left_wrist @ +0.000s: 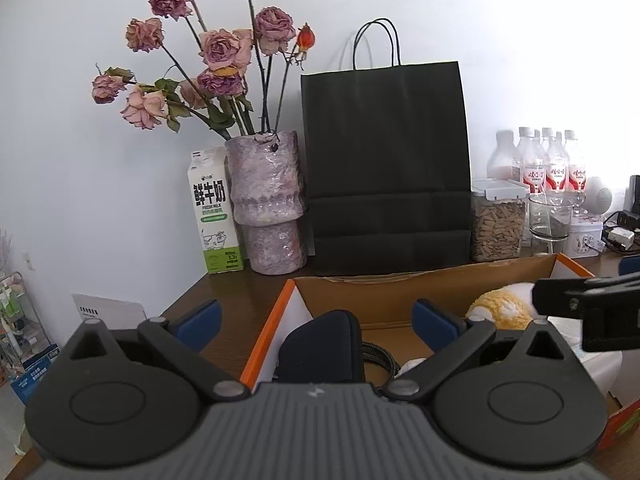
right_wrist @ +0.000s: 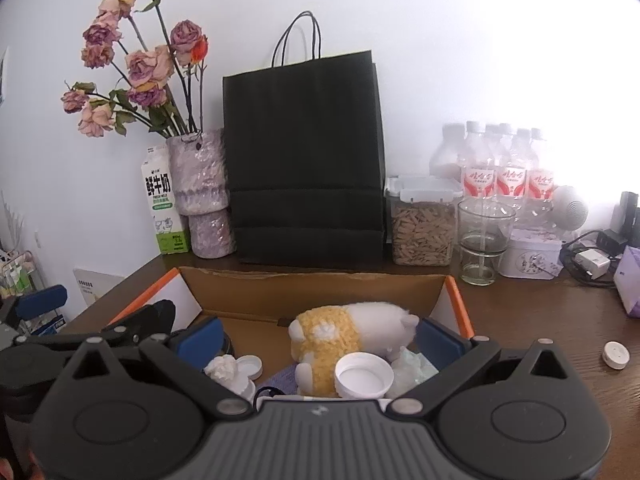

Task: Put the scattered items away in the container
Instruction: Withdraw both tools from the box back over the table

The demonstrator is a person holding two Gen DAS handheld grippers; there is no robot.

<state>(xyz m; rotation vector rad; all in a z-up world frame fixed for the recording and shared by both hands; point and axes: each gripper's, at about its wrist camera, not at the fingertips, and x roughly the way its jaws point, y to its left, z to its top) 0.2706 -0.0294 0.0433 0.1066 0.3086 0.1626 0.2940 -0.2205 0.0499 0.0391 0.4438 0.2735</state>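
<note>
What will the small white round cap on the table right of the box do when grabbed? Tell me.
The small white cap looks like thin plastic, so probably light and stiff. It lies flat on the smooth wooden table, so it would likely slide when nudged rather than roll. Being low and smooth, it may slip from the tongs.

Milk carton by vase: big black Chinese characters 鲜牛奶, small "FRESH MILK" beneath, green band with tiny print too small to read; near base number looks like 33, unsure. Water bottles at back right: red-and-white labels, red brush-style Chinese script, too blurred to read. White card at left table edge: line of small print, illegible.
</note>
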